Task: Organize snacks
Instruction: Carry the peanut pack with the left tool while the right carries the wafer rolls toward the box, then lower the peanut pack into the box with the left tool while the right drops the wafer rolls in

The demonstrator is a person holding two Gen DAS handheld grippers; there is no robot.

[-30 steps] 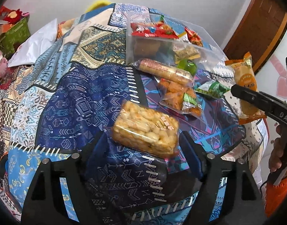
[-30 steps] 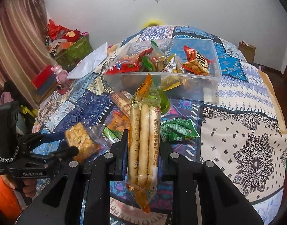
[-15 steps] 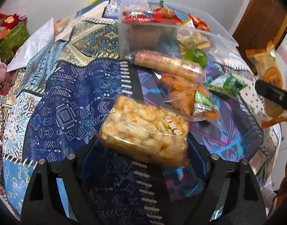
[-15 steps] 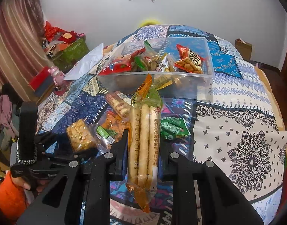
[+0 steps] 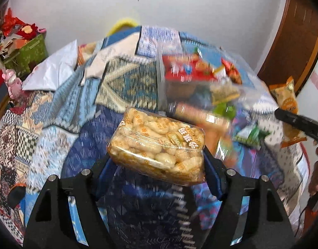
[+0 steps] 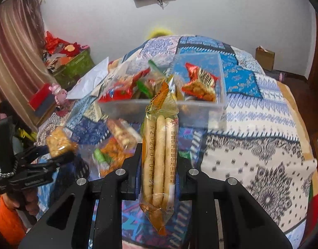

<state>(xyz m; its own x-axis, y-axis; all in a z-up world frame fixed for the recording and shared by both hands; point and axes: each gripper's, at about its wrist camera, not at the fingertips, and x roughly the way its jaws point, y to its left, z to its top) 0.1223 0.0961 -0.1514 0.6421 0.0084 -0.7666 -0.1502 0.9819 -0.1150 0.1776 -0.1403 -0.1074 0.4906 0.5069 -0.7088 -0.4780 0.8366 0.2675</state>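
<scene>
My left gripper (image 5: 156,166) is shut on a clear pack of puffed rice cake (image 5: 156,147) and holds it above the patchwork bedspread (image 5: 55,128). It also shows in the right wrist view (image 6: 59,143), at the left. My right gripper (image 6: 159,164) is shut on an orange pack of long biscuit sticks (image 6: 159,149), held upright in front of the clear plastic box (image 6: 200,108) of snacks. The box also shows in the left wrist view (image 5: 165,83), ahead and to the right, blurred.
Loose snack packs lie on the bedspread before the box: a long biscuit pack (image 5: 200,114), an orange bag (image 6: 113,153) and a green packet (image 5: 252,134). A green storage box (image 6: 73,68) and toys stand at the far left. A brown door (image 5: 291,41) is to the right.
My left gripper has lifted the rice cake pack off the bedspread and tilted up. My right gripper has risen with the biscuit sticks, nearer the box.
</scene>
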